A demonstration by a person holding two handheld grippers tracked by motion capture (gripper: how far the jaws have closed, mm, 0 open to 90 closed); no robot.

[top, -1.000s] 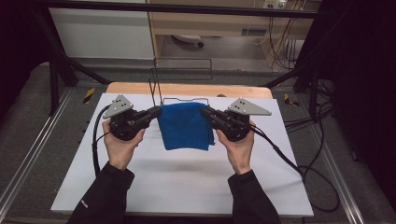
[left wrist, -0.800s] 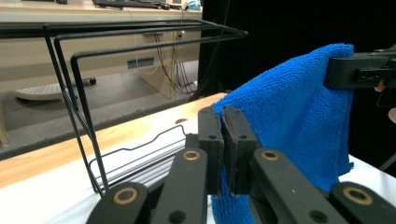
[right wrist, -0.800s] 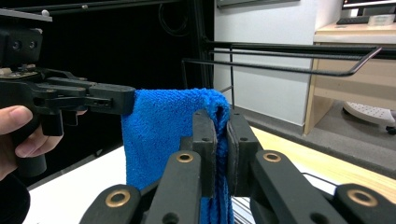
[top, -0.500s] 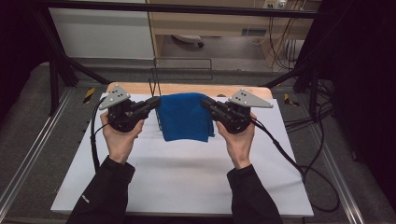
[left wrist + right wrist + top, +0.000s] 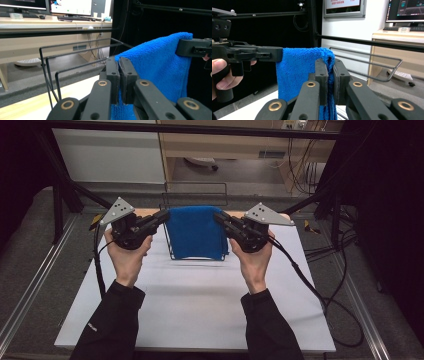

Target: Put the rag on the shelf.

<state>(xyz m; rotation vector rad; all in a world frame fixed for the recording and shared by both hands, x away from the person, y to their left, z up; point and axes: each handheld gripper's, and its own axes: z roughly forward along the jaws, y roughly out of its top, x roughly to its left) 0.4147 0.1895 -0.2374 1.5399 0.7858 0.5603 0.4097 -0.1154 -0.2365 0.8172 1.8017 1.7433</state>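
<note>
A folded blue towel (image 5: 195,232) hangs in the air between my two grippers, above the far half of the white table (image 5: 200,305). My left gripper (image 5: 162,216) is shut on its upper left corner, and my right gripper (image 5: 218,216) is shut on its upper right corner. In the left gripper view the towel (image 5: 160,67) is pinched between the two black jaws of the left gripper (image 5: 119,62). In the right gripper view the towel (image 5: 299,75) drapes down from the right gripper (image 5: 330,62), and the other hand's gripper (image 5: 272,53) holds the far corner.
A black wire rack (image 5: 172,252) stands on the table just behind and below the towel; its rails (image 5: 75,55) run close to the left gripper's jaws. Desks with monitors (image 5: 70,6) lie beyond the table. Cables (image 5: 320,290) trail off the right side.
Both hands have lifted the towel off the table and carried it toward the far edge. It now hangs in front of the wire rack instead of lying flat.
</note>
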